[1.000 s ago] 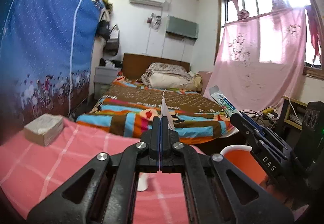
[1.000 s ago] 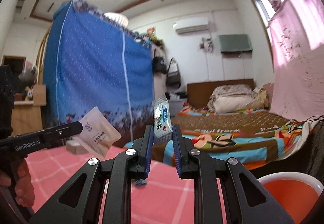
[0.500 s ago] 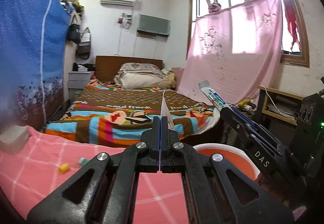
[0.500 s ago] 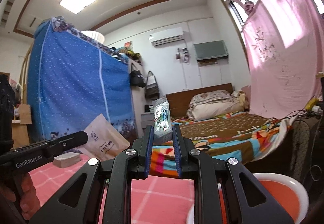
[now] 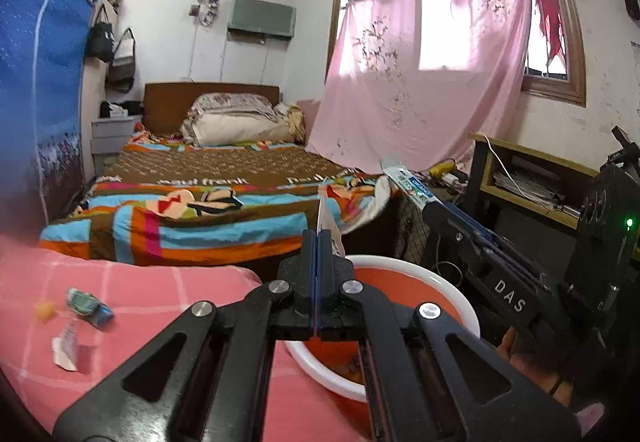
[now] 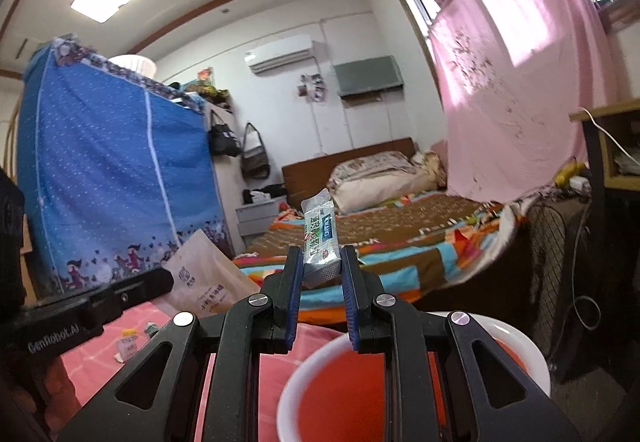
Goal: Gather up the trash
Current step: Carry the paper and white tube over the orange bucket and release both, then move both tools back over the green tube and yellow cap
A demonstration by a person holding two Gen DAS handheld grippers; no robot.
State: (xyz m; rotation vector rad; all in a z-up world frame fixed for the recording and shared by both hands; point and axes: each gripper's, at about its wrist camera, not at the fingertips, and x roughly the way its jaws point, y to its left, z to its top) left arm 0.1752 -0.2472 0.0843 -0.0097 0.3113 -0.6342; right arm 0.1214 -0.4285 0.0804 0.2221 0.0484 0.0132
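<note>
Here: two hand-held grippers clamped, left point(image 5: 317, 242) on pouch point(image 6: 204, 282), right point(image 6: 319, 272) on wrapper point(image 6: 320, 238).

The left tongs point(image 5: 317, 242) are clamped fully together, angled slightly downward, with a thin beige packet point(image 6: 208, 278) pinched between them. The right tongs point(image 6: 320, 266) point level, narrowly parted, gripping a small wrapper point(image 6: 320, 238).

Bedroom backdrop — bed, curtain, wardrobe

A striped bedspread point(image 5: 192, 218) covers the bed; a pink curtain point(image 5: 424, 82) drapes the window — a blue fabric wardrobe point(image 6: 108, 170) stands left.
</note>
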